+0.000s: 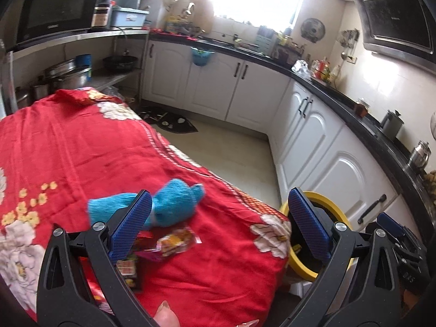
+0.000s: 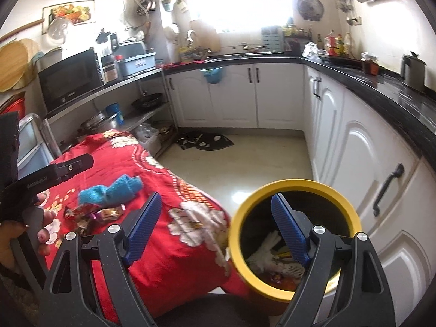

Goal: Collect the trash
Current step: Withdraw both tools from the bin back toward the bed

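Note:
A red flowered cloth (image 1: 81, 147) covers the table; it also shows in the right wrist view (image 2: 169, 234). On it lie a blue fuzzy cloth (image 1: 171, 204), seen too in the right wrist view (image 2: 114, 190), and several snack wrappers (image 1: 174, 242) (image 2: 106, 214). A yellow-rimmed bin (image 2: 288, 188) with white gloves and wrappers inside stands by the table's right edge; its rim shows in the left wrist view (image 1: 335, 204). My left gripper (image 1: 218, 229) is open and empty above the wrappers. My right gripper (image 2: 215, 229) is open and empty, its right finger over the bin's mouth.
White cabinets (image 2: 362, 158) under a black counter (image 2: 381, 87) run along the right and back. A metal shelf with a microwave (image 1: 57, 11) and pots (image 1: 68, 76) stands beyond the table. A dark mat (image 2: 204, 140) lies on the pale floor.

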{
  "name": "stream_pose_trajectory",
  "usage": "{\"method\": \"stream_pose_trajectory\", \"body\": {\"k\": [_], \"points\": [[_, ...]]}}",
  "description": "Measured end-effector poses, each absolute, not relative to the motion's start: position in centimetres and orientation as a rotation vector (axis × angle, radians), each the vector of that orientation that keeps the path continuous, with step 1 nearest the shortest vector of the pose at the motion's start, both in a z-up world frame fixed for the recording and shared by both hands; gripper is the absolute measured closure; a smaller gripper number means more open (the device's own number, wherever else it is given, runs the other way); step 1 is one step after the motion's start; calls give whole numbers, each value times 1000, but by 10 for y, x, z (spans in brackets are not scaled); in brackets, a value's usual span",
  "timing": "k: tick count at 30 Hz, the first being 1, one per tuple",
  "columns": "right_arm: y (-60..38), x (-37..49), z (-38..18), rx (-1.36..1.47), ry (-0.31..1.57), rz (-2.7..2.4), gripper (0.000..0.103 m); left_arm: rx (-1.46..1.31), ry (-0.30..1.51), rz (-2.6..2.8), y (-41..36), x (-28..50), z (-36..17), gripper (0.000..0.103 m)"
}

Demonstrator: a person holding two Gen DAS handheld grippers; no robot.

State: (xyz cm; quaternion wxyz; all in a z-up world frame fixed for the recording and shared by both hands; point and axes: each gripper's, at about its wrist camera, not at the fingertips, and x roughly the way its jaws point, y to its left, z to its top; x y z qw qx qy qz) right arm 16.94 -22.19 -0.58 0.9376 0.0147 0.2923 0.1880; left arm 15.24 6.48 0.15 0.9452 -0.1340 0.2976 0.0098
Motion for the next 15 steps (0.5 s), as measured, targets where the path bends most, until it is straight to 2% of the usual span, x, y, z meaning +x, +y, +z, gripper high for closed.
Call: {"method": "stream_pose_trajectory", "body": {"k": [15], "points": [[-145,167,0,-50,598,535,23,-324,582,157,136,122,4,11]]}}
